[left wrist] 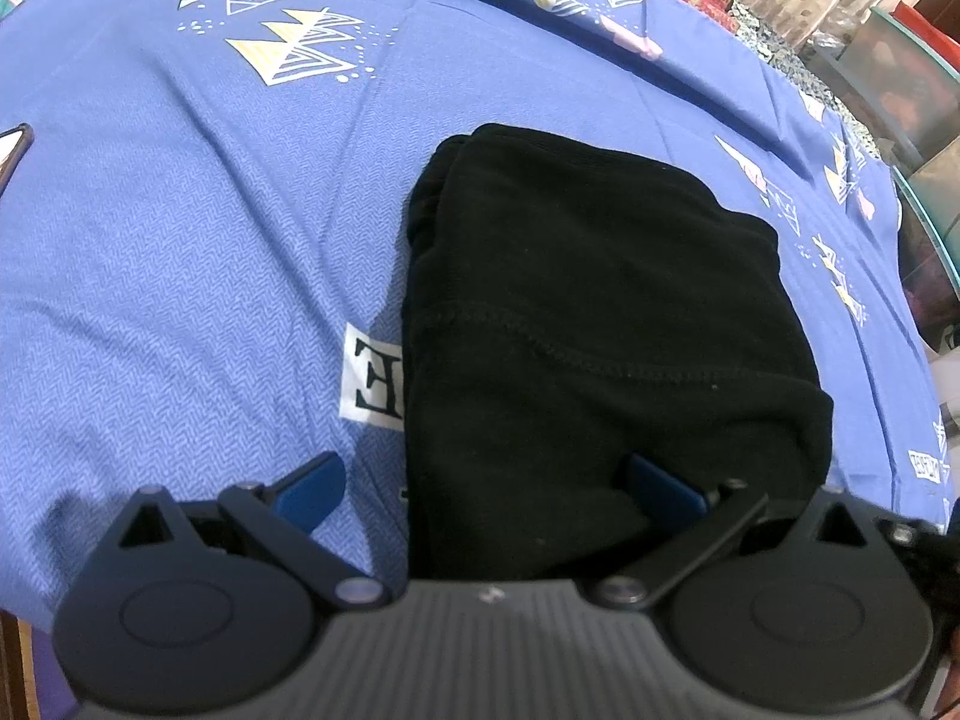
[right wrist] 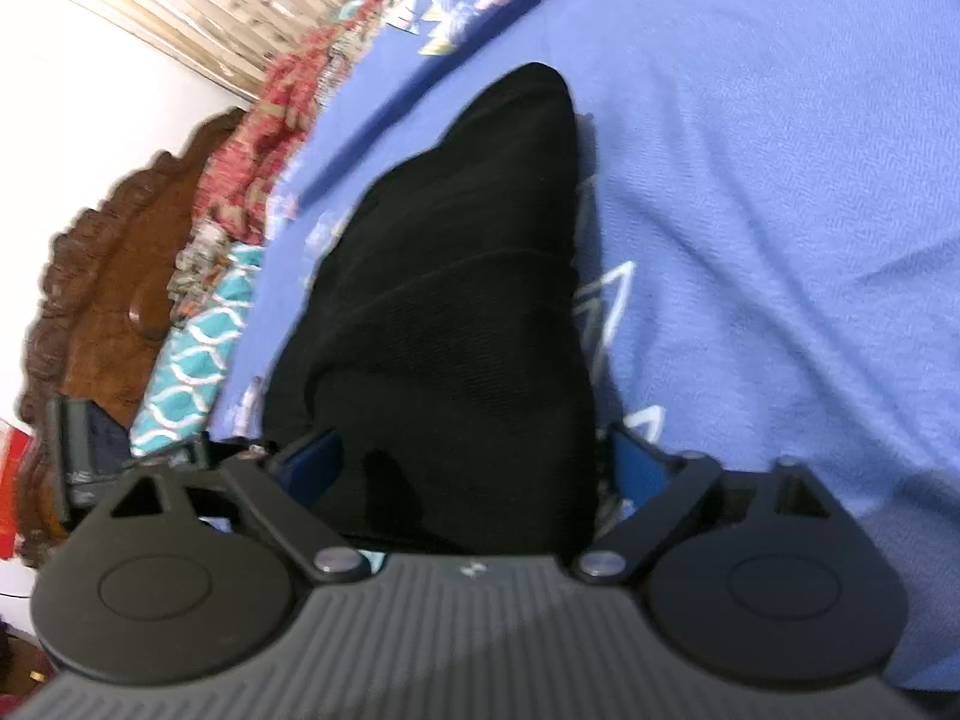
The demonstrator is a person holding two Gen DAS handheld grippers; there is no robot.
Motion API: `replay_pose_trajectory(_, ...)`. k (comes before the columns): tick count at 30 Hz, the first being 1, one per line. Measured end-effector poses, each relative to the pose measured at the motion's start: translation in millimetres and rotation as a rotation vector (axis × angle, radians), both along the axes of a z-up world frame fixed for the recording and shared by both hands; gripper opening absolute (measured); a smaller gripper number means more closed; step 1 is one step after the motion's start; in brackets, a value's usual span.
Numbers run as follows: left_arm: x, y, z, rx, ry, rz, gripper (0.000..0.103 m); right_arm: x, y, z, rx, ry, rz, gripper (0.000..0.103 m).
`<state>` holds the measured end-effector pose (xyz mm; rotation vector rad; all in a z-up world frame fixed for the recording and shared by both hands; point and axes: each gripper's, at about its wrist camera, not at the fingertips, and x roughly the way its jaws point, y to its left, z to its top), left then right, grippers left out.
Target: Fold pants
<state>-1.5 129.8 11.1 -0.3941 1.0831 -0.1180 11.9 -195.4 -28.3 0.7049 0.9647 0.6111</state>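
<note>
- Our left tool (left wrist: 486,492) and right tool (right wrist: 474,456) both stand spread, gripping nothing.
- The folded pants (left wrist: 600,312) stretch lengthwise ahead, between each tool's fingers.

The folded pants (left wrist: 600,324) are laid on the bed sheet (left wrist: 180,252) spread over the bed. In the left wrist view a label patch (left wrist: 372,381) is seen on the sheet, just beside the left edge of the pants. The left tool (left wrist: 486,495) is placed at their near end, one finger over the sheet, the other over the cloth. The near end is straddled by the right tool (right wrist: 474,456). A carved headboard (right wrist: 114,276) and cushions (right wrist: 198,348) are found at the far left of the right wrist view.
</note>
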Motion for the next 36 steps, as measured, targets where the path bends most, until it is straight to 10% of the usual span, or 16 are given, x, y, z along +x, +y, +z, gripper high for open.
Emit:
replay_pose_trajectory(20,3.8,6.2,2.4,-0.055,0.014,0.001,0.103,-7.6,4.5,15.9,-0.06,-0.063,-0.03,0.102)
replay_pose_trajectory(36,21.2,-6.8,-4.7,-0.144,0.02,-0.027,0.102,19.8,20.6,5.4,0.006,0.043,0.058,0.055)
